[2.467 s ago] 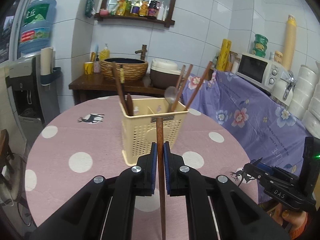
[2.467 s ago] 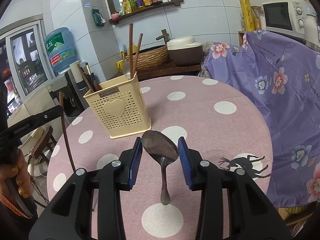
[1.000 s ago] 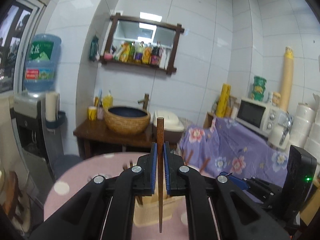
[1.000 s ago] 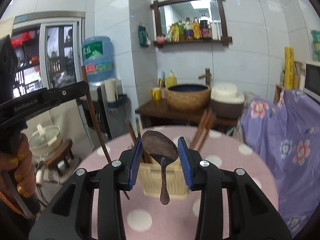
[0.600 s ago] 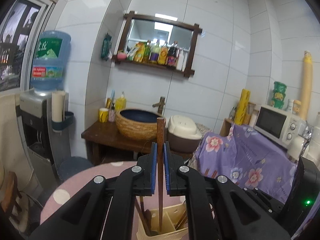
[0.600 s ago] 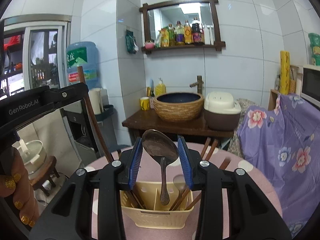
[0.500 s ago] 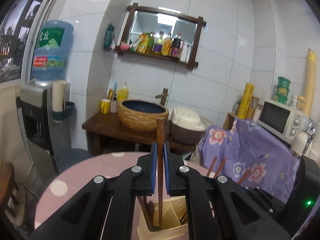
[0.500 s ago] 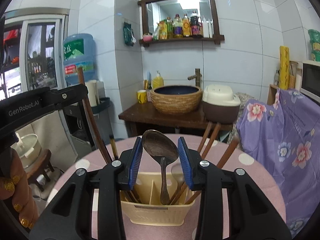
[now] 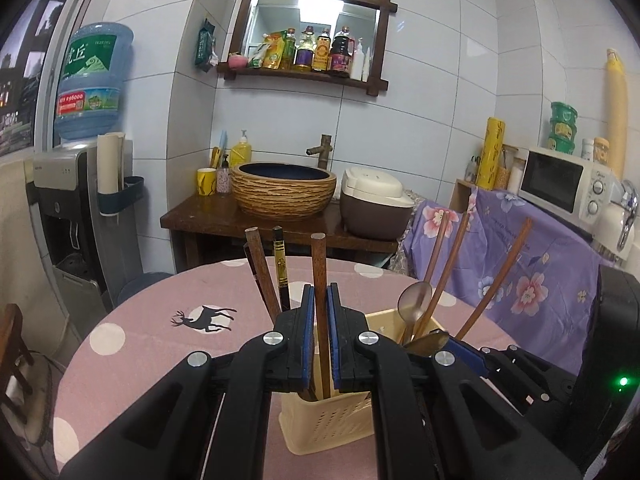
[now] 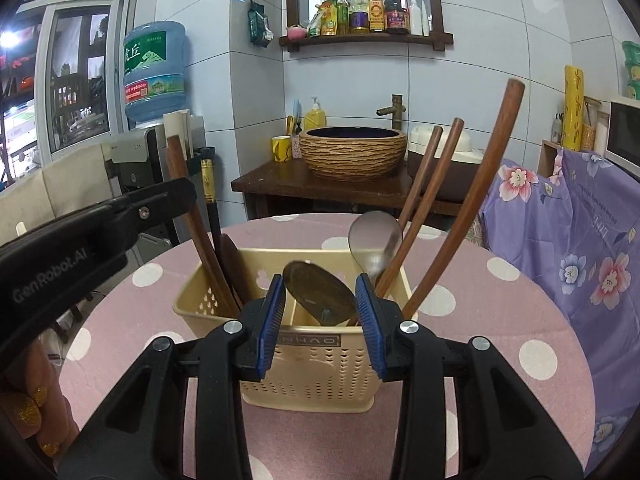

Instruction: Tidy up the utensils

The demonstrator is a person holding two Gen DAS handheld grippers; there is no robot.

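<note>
A cream perforated utensil holder (image 10: pixel 312 364) (image 9: pixel 332 428) stands on the pink dotted round table (image 10: pixel 500 320). My left gripper (image 9: pixel 320 312) is shut on a brown wooden chopstick (image 9: pixel 319 264), held upright, its lower end down inside the holder's left compartment. My right gripper (image 10: pixel 320 300) is shut on the bowl of a dark metal spoon (image 10: pixel 316 292), whose handle hangs into the holder's middle. In the holder stand several more chopsticks (image 10: pixel 436 196) and a silver spoon (image 10: pixel 374 240). The left gripper's arm (image 10: pixel 80 240) shows at the left of the right wrist view.
A purple floral cloth (image 10: pixel 580 248) covers a counter at the right, with a microwave (image 9: pixel 564 188) on it. Behind the table stand a dark wooden stand with a woven basin (image 9: pixel 284 188) and a rice cooker (image 9: pixel 376 200). A water dispenser (image 9: pixel 76 208) is at the left.
Both grippers have come down toward the holder. The chopstick's lower end and the spoon's handle, above the holder a second ago, are now inside it. Both grips are unchanged.
</note>
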